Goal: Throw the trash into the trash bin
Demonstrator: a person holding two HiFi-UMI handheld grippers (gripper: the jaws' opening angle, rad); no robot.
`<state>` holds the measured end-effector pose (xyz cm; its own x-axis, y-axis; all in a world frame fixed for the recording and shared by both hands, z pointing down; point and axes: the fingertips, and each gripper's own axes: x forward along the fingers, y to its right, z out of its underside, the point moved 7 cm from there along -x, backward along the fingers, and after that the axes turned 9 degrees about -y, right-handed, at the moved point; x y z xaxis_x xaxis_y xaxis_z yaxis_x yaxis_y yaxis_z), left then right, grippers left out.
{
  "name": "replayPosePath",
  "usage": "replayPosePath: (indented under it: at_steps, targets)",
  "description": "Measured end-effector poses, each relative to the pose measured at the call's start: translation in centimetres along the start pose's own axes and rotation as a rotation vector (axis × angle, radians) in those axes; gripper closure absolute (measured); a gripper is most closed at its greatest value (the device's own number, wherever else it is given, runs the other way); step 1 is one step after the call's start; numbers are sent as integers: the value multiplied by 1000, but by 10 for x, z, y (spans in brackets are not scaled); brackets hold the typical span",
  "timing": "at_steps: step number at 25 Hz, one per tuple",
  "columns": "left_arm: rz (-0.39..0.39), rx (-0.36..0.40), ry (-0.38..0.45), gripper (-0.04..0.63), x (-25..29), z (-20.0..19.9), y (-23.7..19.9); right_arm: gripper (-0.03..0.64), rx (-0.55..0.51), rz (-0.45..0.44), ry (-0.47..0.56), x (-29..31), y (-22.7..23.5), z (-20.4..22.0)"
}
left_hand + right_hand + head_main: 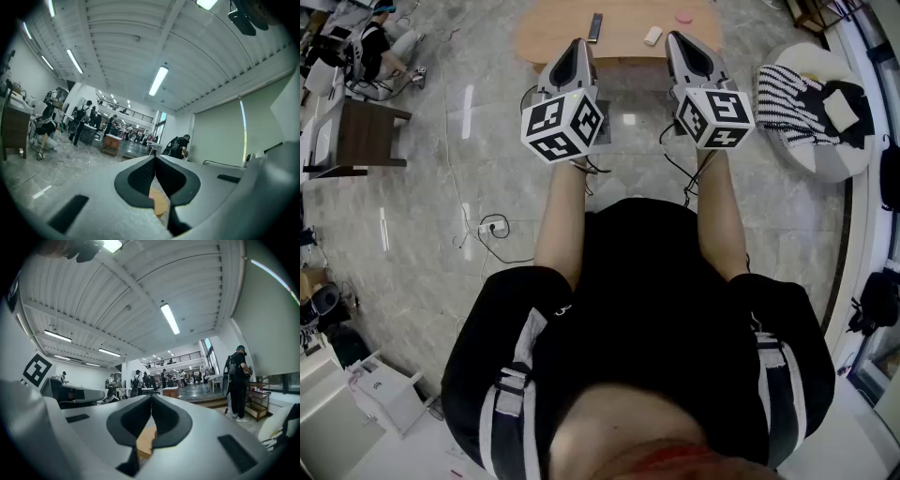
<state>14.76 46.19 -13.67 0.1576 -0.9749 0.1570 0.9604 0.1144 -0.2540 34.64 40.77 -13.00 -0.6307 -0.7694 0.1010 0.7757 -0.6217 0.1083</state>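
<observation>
The task looks barely begun: over the near edge of the table (553,42), the left gripper (578,43) and right gripper (675,36) hang level, jaws closed on nothing, so reaching the small white scrap (652,36) toward the table's right side, probably the trash, calls for opened jaws, with no bin in view.

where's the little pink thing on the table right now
Head view, top: the pink thing sits on the right part of the wooden table, just beyond and right of the white object, with the black remote farther left.
</observation>
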Motion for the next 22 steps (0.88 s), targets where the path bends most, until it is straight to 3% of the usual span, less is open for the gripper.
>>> replayPosePath:
  at_steps: [5,9,12,22]
  targets:
    - [-16,-12,7,588,-4,0,-2,606,-16,-25,7,2,-5,-2]
    - [-42,-10,13,588,-14,-1,-10,606,100,30,115,-6,3,-3]
    - [-61,-26,23,588,-18,-3,-20,605,37,99,103,-4,4,-7]
    - [-70,-49,39,588,3,-1,-30,606,43,107,91,12,27,-3]
